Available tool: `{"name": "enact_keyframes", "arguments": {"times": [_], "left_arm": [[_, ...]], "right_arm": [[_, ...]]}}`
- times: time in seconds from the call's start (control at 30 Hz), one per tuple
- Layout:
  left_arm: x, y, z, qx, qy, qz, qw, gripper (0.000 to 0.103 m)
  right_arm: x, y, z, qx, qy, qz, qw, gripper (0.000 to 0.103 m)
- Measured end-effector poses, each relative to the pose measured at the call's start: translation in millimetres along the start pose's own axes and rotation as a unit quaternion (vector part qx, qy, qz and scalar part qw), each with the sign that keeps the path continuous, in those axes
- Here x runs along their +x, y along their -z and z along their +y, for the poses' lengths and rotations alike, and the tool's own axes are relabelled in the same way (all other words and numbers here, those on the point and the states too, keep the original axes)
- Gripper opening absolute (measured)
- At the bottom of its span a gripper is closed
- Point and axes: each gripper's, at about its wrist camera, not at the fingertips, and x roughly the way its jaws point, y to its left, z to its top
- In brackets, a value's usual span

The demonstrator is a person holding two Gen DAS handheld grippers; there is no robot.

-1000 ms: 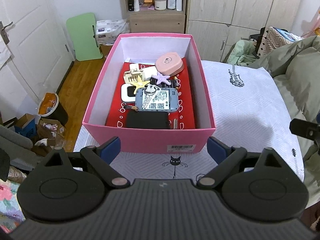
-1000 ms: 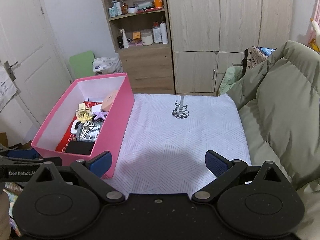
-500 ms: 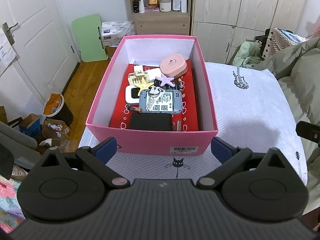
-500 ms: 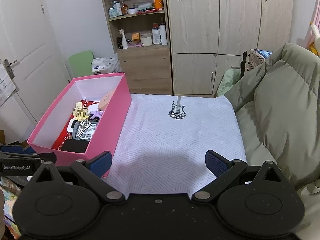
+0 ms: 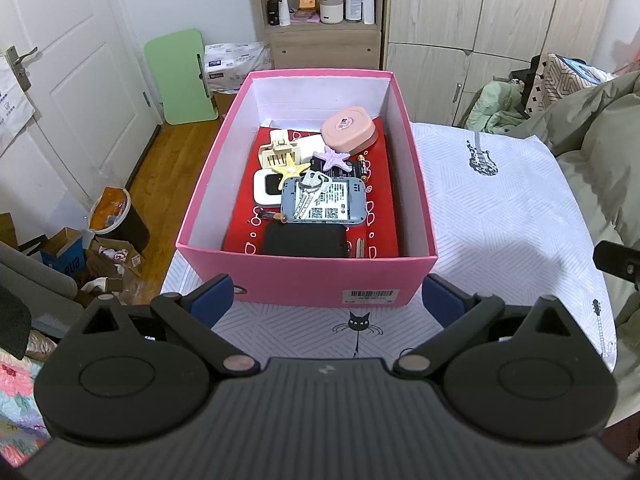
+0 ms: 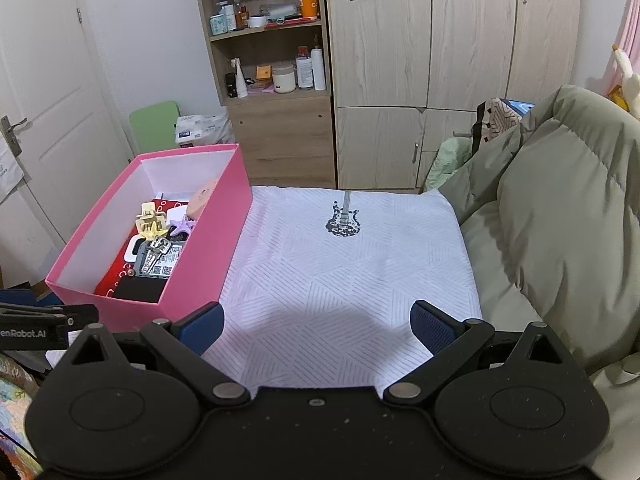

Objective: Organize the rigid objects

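The pink box (image 5: 304, 280) at frame centre already holds the small items; the white bedsheet (image 6: 352, 272) lies bare. The left gripper (image 5: 326, 296) and right gripper (image 6: 316, 326) both gape wide, empty, so the sorting looks finished.

Each handheld gripper is built of matte black plastic: the left gripper (image 5: 326, 299) and the right gripper (image 6: 317, 323) carry dark blue textured pads (image 6: 429, 328) on angled black fingers, pivoted on silver screws beside two round black housings, the left body ribbed.
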Motion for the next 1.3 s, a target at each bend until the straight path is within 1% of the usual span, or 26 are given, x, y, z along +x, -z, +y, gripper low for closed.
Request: {"name": "enact_keyframes", "arguments": {"times": [0.13, 0.27, 0.47, 0.6, 0.73, 1.0, 1.3], "left_arm": [[-2.5, 0.8, -1.0, 0.004, 0.002, 0.001, 1.0000, 0.102], [-3.8, 0.1, -1.5, 0.007, 0.002, -0.001, 1.0000, 0.102], [-5.5, -1.5, -3.4, 0.010, 0.001, -0.003, 0.9999, 0.102], [-7.8, -1.5, -6.8, 0.027, -0.007, -0.003, 0.9996, 0.102], [-9.9, -0.6, -7.5, 0.031, -0.006, -0.005, 0.9995, 0.102], [-11.7, -1.0, -7.9, 0.027, 0.011, -0.004, 0.9996, 0.102], [-12.2, -2.1, -6.0, 0.025, 0.004, -0.007, 0.9997, 0.102]], "right_arm": [[0.9, 0.8, -1.4, -0.001, 0.002, -0.002, 1.000, 0.101], [4.1, 3.3, -3.3, 0.000, 0.004, 0.006, 1.000, 0.101], [0.4, 2.9, -4.3, 0.002, 0.004, 0.000, 1.000, 0.101], [-1.7, 3.5, -2.5, 0.002, 0.006, -0.003, 1.000, 0.101], [-1.3, 4.8, -4.0, 0.004, 0.004, 0.001, 1.000, 0.101], [-1.7, 5.6, -4.6, 0.005, 0.003, -0.001, 1.000, 0.101], [-2.1, 5.6, -4.4, 0.009, 0.005, -0.001, 1.000, 0.101]]}}
